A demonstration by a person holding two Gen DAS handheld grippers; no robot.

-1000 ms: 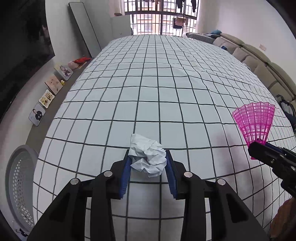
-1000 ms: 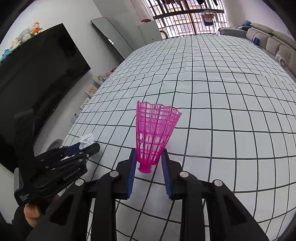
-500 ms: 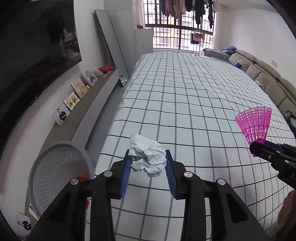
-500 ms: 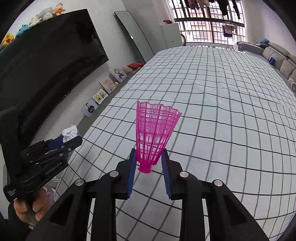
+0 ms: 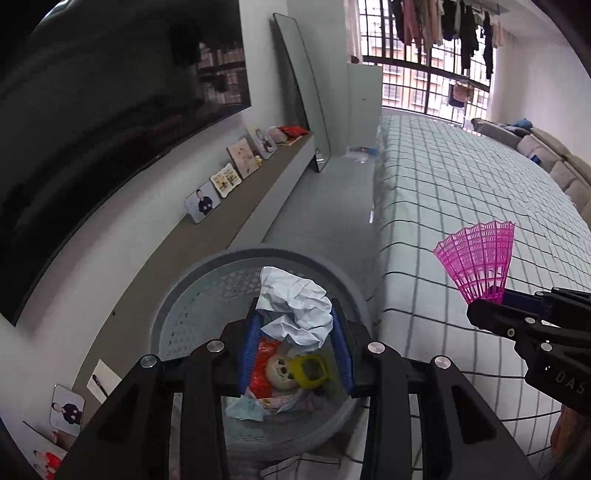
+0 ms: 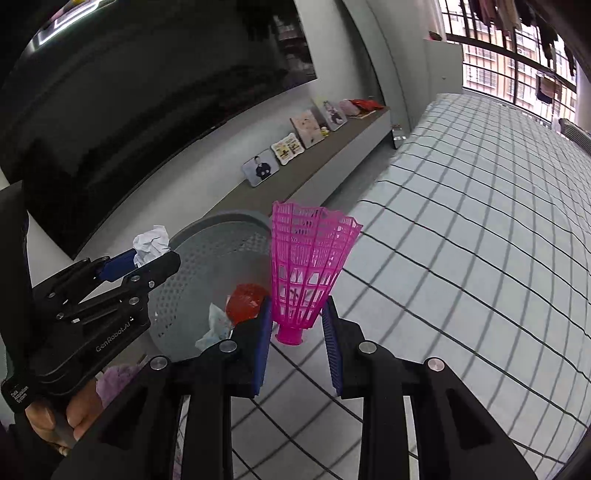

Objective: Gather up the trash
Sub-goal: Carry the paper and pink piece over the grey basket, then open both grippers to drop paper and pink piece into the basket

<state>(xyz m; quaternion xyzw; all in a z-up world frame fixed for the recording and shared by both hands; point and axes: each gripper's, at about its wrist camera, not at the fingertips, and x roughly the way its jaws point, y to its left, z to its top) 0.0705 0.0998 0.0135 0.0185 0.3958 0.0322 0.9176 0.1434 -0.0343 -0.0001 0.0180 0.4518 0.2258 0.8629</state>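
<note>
Checked bed (image 5: 461,206) fills right of frame. Grey perforated basket (image 5: 192,306) low centre, trash inside. Left tongs (image 5: 295,332) clenched on crumpled paper (image 5: 295,306) above basket. Right tongs (image 6: 297,332) grasping pink shuttlecock (image 6: 310,266), centre frame, beside basket rim.

You're in a home: a checked bed (image 5: 461,192), a wall TV (image 5: 92,122), framed photos (image 5: 202,202) on a ledge, laundry (image 5: 443,22) at the barred window.

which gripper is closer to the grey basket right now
Left. The left gripper holds the crumpled paper directly over the grey basket; the right gripper, gripping the pink shuttlecock, hangs beside it, above the bed's edge.
</note>
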